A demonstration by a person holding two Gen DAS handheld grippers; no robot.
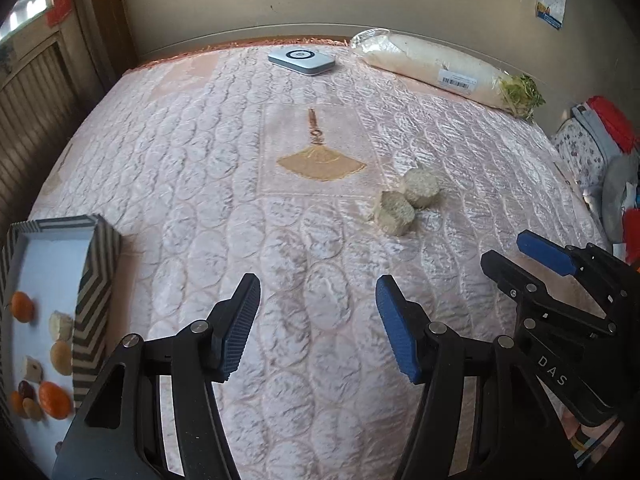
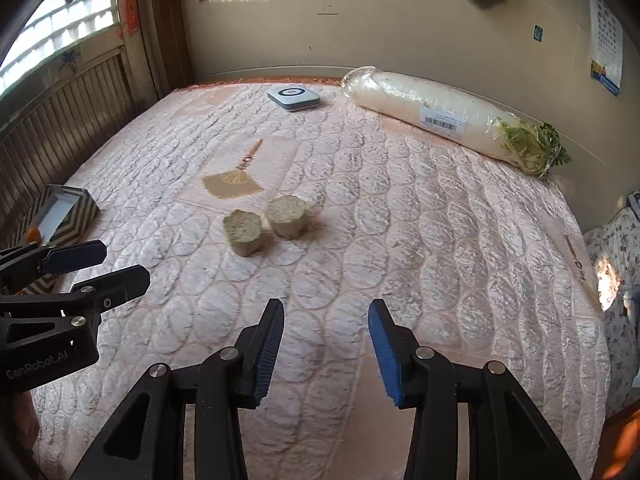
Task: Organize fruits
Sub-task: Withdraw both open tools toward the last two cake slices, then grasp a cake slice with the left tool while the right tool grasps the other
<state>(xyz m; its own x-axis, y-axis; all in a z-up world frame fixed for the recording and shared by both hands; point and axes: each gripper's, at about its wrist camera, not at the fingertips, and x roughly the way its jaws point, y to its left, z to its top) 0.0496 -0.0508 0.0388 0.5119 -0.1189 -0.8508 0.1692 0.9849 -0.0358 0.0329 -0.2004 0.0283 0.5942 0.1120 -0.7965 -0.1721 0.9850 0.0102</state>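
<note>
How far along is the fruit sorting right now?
Done: oranges and other small pieces lie in the chevron-patterned tray. In hand: nothing; left gripper and right gripper are open. Left: two beige cut chunks on the pink quilted bedspread.

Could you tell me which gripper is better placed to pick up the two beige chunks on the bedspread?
Probably right: the right gripper is open, with the beige chunks nearly straight ahead.
</note>
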